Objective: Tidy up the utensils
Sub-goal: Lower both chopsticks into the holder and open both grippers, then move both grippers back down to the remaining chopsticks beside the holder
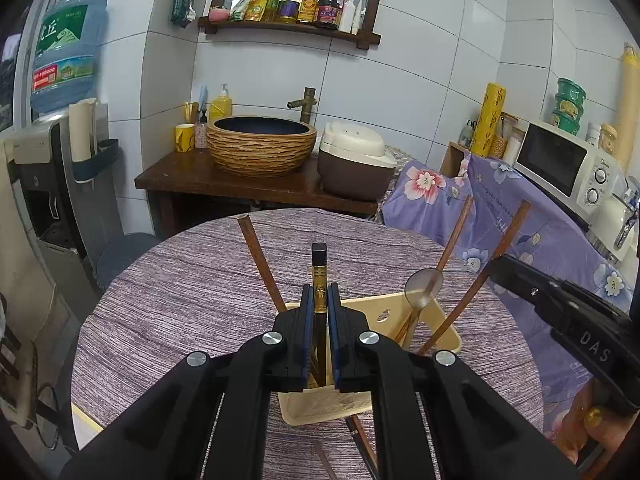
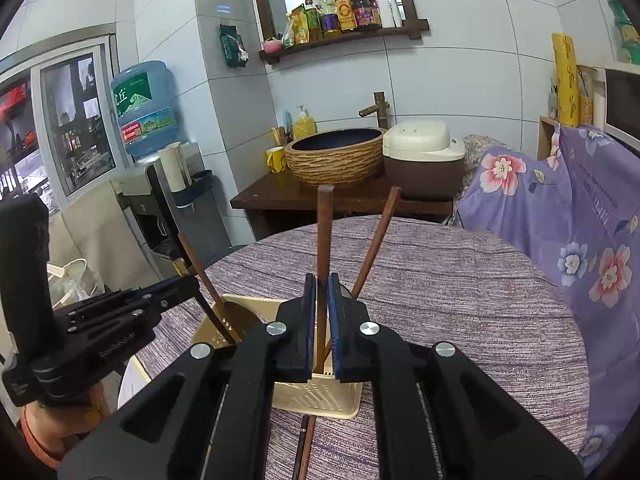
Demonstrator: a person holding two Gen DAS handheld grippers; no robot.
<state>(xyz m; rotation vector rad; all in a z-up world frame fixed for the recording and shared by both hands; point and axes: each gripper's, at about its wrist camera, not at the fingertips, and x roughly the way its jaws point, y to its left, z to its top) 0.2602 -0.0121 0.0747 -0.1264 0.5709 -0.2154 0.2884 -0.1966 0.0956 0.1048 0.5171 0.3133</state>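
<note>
My left gripper [image 1: 319,300] is shut on a black-and-gold chopstick [image 1: 319,276], held upright with its lower end inside the cream utensil holder [image 1: 436,312]. In that holder stand a metal spoon [image 1: 423,285] and brown wooden chopsticks [image 1: 260,264]. My right gripper [image 2: 322,296] is shut on a brown wooden chopstick [image 2: 325,232], also upright over the cream utensil holder [image 2: 316,396]. Another brown chopstick [image 2: 376,240] leans beside it. Each view shows the other gripper at its edge. More chopsticks [image 2: 306,444] lie on the table before the holder.
The holder stands on a round table with a purple striped cloth [image 1: 180,300]. Behind are a wooden washstand with a woven basin [image 1: 262,146], a rice cooker [image 1: 354,164], a water dispenser [image 1: 64,184] at left and a floral-covered counter with a microwave [image 1: 568,160] at right.
</note>
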